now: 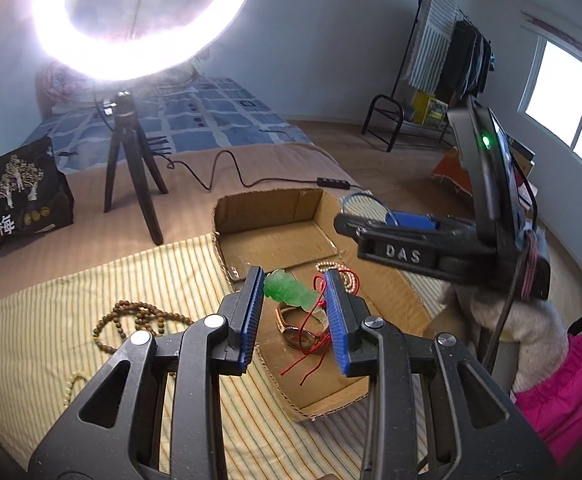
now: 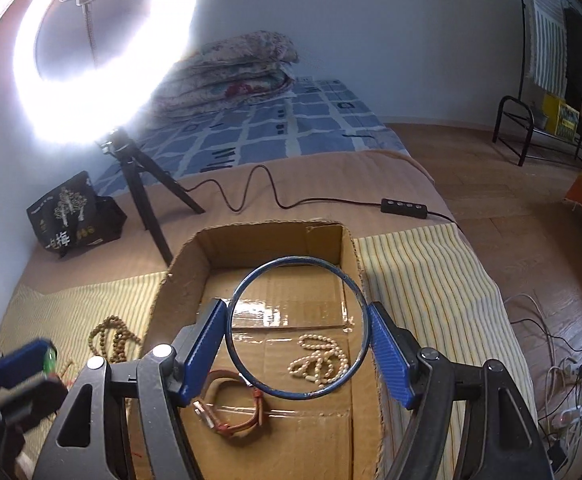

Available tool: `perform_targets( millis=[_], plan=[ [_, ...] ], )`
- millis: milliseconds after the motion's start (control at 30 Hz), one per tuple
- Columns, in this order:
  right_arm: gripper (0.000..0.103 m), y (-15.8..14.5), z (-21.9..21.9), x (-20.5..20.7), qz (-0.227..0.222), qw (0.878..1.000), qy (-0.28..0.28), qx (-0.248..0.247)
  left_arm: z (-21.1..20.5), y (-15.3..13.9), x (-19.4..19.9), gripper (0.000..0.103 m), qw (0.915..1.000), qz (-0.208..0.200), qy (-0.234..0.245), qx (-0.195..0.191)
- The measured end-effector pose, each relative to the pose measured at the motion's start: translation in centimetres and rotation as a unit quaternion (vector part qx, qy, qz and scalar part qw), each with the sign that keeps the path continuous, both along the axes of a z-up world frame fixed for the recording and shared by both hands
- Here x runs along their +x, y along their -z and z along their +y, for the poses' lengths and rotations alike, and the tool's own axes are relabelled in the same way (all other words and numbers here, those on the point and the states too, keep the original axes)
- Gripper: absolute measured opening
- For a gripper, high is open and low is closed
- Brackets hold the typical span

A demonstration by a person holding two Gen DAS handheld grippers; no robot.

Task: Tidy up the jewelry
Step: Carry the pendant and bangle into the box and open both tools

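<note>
1. While our left tongs [image 1: 295,312] hang released around the green jade pendant [image 1: 289,289], which touches the left pad above the cardboard box [image 1: 267,216], its long axis spans pad to pad.
2. Our right tongs [image 2: 297,344] grip the blue bangle [image 2: 297,326] over the box's near half.
3. Brown beads [image 1: 131,320] lie on the striped bed mat [image 1: 51,320].

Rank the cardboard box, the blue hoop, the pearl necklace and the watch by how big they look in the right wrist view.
1. cardboard box
2. blue hoop, though held in the right gripper close to the camera, which enlarges it
3. pearl necklace and watch: too alike to rank
</note>
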State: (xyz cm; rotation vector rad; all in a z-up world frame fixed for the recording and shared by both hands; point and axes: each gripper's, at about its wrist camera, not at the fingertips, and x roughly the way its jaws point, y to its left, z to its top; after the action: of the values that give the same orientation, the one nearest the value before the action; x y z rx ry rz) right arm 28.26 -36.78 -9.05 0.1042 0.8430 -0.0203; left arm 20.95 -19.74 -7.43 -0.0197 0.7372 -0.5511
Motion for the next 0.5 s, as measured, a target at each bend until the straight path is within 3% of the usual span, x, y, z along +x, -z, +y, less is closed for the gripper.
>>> perform_targets(
  millis=[367, 500],
  plan=[
    [0.073, 1.3, 0.2, 0.9, 0.017, 1.0, -0.002, 0.004, -1.5, 1.8, 0.1, 0.031, 0.9994, 0.015, 0.022, 0.022],
    [0.089, 1.4, 0.4, 1.0, 0.016, 1.0, 0.003, 0.0, -1.5, 2.0, 0.2, 0.046, 0.9993, 0.017, 0.023, 0.025]
  ],
)
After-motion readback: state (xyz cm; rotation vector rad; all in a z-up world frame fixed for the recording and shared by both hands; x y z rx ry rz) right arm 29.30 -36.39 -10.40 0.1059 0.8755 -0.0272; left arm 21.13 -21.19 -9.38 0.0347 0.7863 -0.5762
